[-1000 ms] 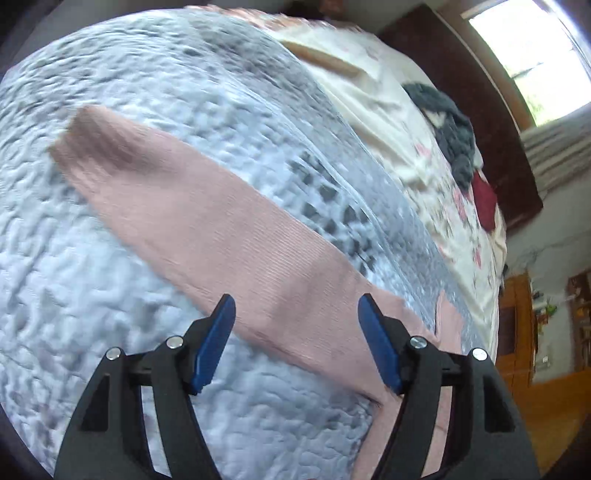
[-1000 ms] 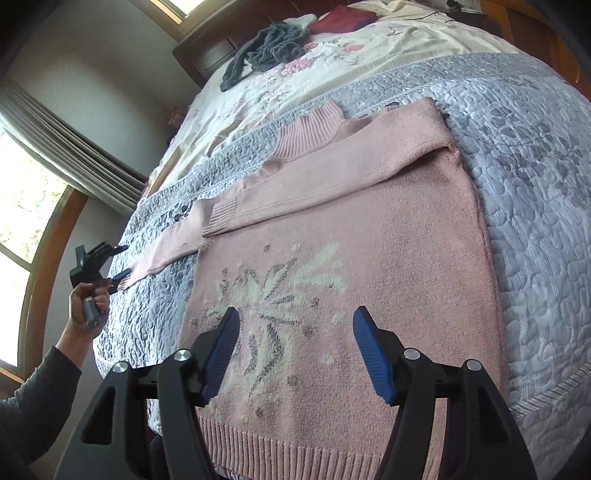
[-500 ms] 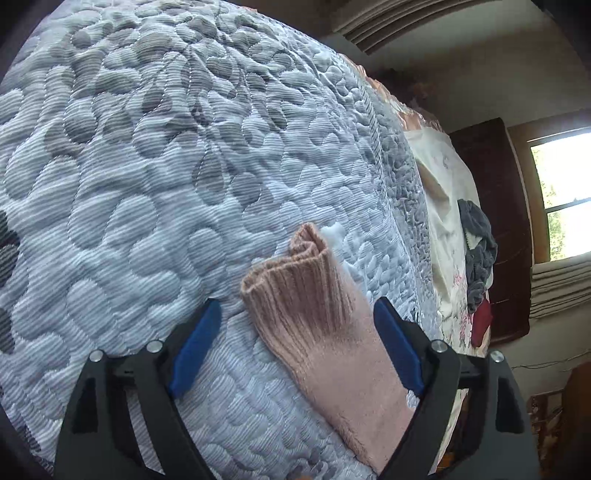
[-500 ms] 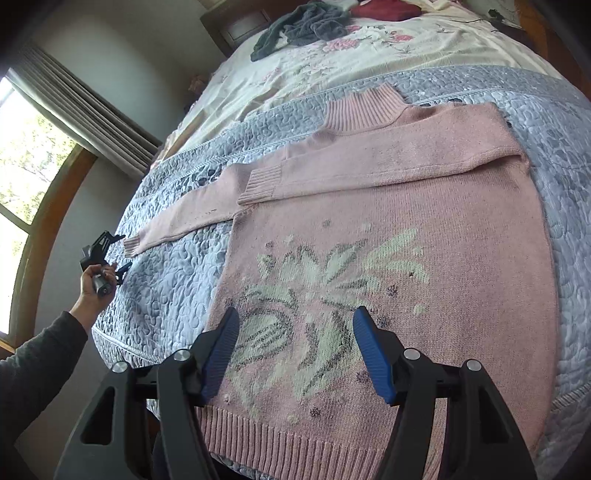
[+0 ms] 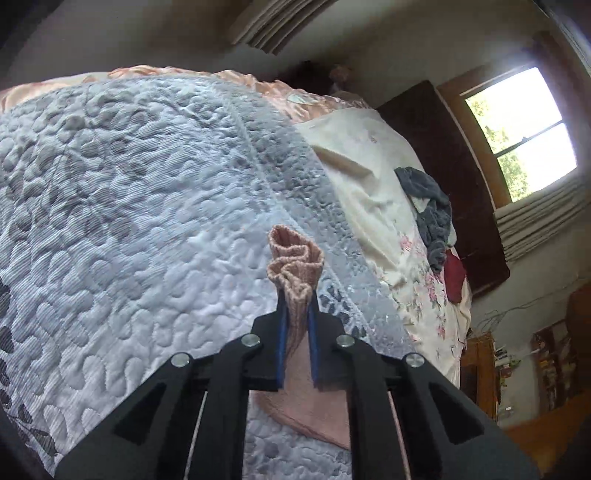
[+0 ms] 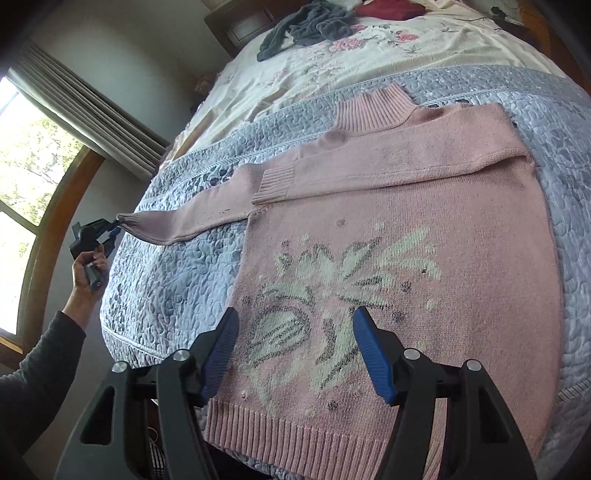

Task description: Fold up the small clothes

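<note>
at the far left of the right wrist view a hand [image 6: 85, 266] in a dark sleeve [image 6: 35, 373] holds the left gripper [image 6: 113, 226] out past the edge of the bed, its blue pads pinched together on the ribbed cuff [image 6: 130, 220] of a pink sweater [image 6: 424, 280]. the left wrist view shows the same clamp up close: the cuff bunches into a crumpled frill just above the closed fingertips [image 5: 282, 325], and the sleeve fabric hangs down between the black arms of the tool. that sleeve [image 6: 195, 218] stretches rightward across the grey-blue quilted bedspread [image 6: 166, 280] to the body of the sweater, which lies flat, front up, with a pale floral design in the middle. the other sleeve [image 6: 388, 171] is folded across the chest, its cuff ending near the left side seam. the ribbed collar [image 6: 373, 110] points toward the head of the bed, where a grey garment [image 6: 310, 24] and a dark red one [image 6: 391, 9] lie on a floral sheet [image 6: 332, 62]. the right gripper [image 6: 293, 350] hovers over the lower front of the sweater, fingers spread wide, gripping nothing.
</note>
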A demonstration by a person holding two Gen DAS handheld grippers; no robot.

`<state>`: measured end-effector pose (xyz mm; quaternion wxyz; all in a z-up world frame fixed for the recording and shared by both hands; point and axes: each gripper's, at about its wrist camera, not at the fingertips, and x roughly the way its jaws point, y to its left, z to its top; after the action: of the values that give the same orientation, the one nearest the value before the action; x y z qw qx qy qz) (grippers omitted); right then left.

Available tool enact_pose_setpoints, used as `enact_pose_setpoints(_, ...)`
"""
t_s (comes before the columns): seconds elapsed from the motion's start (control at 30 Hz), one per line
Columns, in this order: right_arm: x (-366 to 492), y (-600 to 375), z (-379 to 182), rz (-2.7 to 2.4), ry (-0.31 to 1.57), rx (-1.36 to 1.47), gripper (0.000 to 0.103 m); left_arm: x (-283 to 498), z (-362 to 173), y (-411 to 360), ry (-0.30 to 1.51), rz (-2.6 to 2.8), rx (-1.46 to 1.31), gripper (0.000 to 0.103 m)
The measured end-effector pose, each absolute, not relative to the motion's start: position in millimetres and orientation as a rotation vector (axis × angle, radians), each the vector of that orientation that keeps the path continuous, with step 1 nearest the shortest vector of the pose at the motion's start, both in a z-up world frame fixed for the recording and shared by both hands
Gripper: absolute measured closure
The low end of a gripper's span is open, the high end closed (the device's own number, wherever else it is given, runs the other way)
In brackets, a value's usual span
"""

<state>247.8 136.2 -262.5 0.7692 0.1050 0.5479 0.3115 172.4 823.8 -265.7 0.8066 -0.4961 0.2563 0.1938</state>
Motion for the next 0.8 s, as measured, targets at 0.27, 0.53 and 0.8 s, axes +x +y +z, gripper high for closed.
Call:
enact_pose_setpoints(0.27,247,112,-242,0.686,1.154,0.317,0.037,277,-200,682,0.593,0.125,-0.858,0.096)
enact_pose_setpoints(0.53,258,82,-247,0.669,1.168,0.323,0.036,365,-249,543,0.761,-0.061,-0.78,0.096)
enact_pose_setpoints(0.8,326,90,-277,0.7,1.262,0.408,0.023,423,-346,455,1.0,-0.159,-0.733,0.086)
